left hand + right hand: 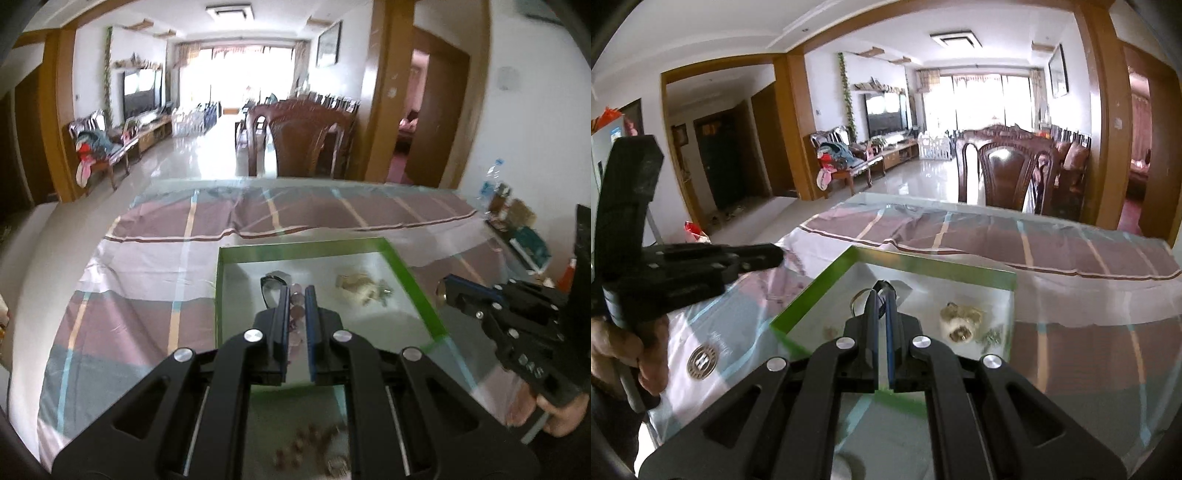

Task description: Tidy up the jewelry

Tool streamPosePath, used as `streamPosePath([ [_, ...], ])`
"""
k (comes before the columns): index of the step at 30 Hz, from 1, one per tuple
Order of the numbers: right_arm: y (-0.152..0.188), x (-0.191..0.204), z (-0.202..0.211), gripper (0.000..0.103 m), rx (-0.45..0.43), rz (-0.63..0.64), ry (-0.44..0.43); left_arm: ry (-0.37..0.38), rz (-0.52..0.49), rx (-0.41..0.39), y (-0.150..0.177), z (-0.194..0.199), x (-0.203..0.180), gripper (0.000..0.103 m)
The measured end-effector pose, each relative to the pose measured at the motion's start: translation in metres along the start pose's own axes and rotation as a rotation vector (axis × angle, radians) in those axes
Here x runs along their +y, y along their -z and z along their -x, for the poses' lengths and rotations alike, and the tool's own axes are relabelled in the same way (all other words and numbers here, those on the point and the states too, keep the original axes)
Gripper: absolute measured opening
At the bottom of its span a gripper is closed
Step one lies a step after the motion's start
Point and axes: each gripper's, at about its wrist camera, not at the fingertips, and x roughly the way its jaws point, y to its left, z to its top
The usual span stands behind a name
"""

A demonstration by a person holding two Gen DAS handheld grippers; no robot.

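Note:
A green-rimmed tray [295,246] [923,264] with a white floor lies on the glass-topped table. In it are a black band [275,283] [884,285], pink beads [296,314], a gold-coloured heap [354,286] [962,321] and small greenish pieces [991,338]. My left gripper [297,290] [777,256] hovers shut over the tray's near part, and the beads show through the slit between its fingers. My right gripper [882,295] [443,290] hovers shut beside the black band. A small metal ring [858,300] shows at the right gripper's left fingertip; whether they touch is unclear.
A striped cloth [155,295] lies under the glass top. Dark wooden chairs [1004,173] stand past the far edge. Bottles and boxes [513,218] crowd the table's right end. A round emblem [701,362] marks the near left. Blurred beads [295,443] show below the left gripper.

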Motion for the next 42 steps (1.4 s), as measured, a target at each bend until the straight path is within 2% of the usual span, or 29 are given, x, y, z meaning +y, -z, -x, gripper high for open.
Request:
streamPosePath([
  [5,-0.006,-0.013,-0.055,0.004,0.062,-0.039,-0.010,-0.055,0.050,0.103,-0.007,-0.071,0.011,0.009],
  [7,-0.007,-0.017,-0.072,0.014,0.079,-0.067,-0.028,-0.072,0.079,0.130,-0.004,-0.087,0.018,0.011],
  [8,-0.008,-0.018,-0.076,0.042,0.083,-0.076,-0.036,-0.087,0.085,0.130,-0.002,-0.092,0.020,0.026],
  [9,-0.008,-0.020,-0.076,0.066,0.075,-0.089,-0.025,-0.104,0.090,0.129,-0.001,-0.093,0.022,0.059],
  [11,-0.008,-0.022,-0.063,0.074,0.012,-0.117,-0.016,-0.139,0.109,0.079,0.004,-0.081,0.027,0.090],
  [14,-0.005,-0.024,-0.022,0.075,-0.080,-0.143,-0.022,-0.134,0.097,-0.004,0.013,-0.040,0.027,0.091],
  [15,0.000,-0.022,0.001,0.078,-0.129,-0.143,-0.011,-0.127,0.094,-0.023,0.016,-0.027,0.027,0.092],
  [17,0.014,-0.017,0.045,0.086,-0.199,-0.139,0.007,-0.104,0.095,-0.118,0.034,0.019,0.026,0.099],
  [18,0.022,-0.014,0.062,0.092,-0.218,-0.138,0.015,-0.095,0.098,-0.159,0.044,0.039,0.025,0.099],
  [20,0.045,-0.005,0.092,0.095,-0.231,-0.131,0.020,-0.077,0.082,-0.208,0.076,0.078,0.020,0.099],
  [25,0.118,0.022,0.156,0.096,-0.259,-0.145,0.081,-0.060,0.070,-0.200,0.154,0.121,0.004,0.099],
  [30,0.167,0.048,0.172,0.096,-0.241,-0.111,0.174,-0.100,0.067,-0.171,0.204,0.133,-0.010,0.099],
  [33,0.185,0.056,0.168,0.096,-0.213,-0.089,0.190,-0.111,0.071,-0.155,0.222,0.134,-0.014,0.099],
  [37,0.193,0.061,0.158,0.096,-0.170,-0.084,0.184,-0.091,0.073,-0.105,0.236,0.129,-0.016,0.099],
  [42,0.195,0.065,0.160,0.096,-0.178,-0.084,0.176,-0.084,0.072,-0.100,0.239,0.129,-0.016,0.099],
])
